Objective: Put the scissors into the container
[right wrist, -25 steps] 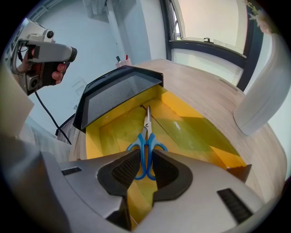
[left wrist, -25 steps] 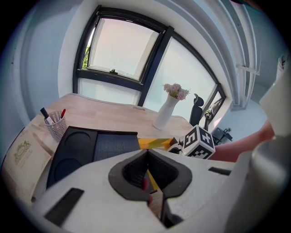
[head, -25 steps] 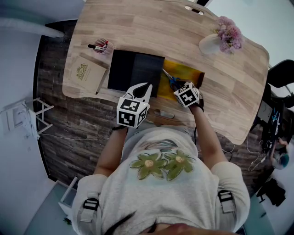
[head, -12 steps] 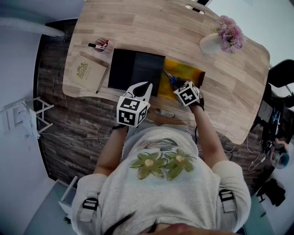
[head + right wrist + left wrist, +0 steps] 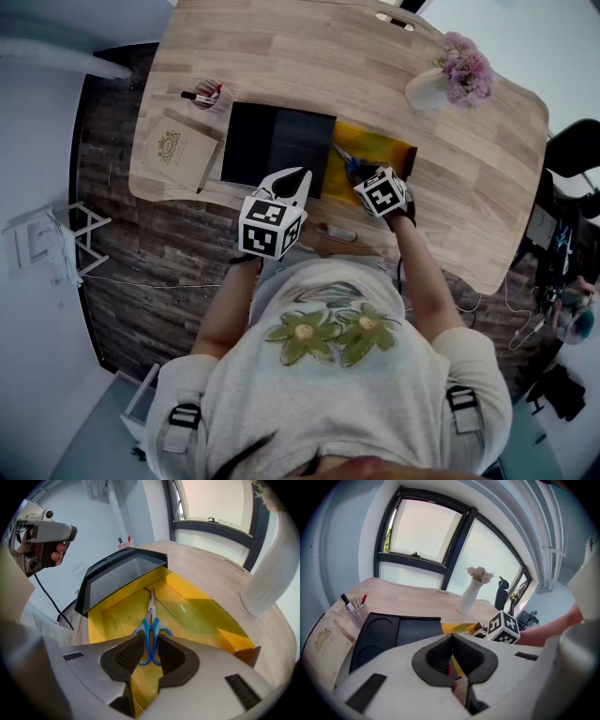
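Fingers (image 5: 126,657) of the right gripper (image 5: 149,643) are clamping the scissors (image 5: 151,610) by their blue handles. The steel blades are pointing away and lying inside the yellow container (image 5: 199,613) at frame centre. The left gripper (image 5: 451,638) is hovering level at lower centre, clenched and empty.

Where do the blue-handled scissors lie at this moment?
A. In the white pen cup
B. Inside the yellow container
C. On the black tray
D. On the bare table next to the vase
B: in the right gripper view the scissors lie flat on the floor of the yellow container, with its yellow walls around them.
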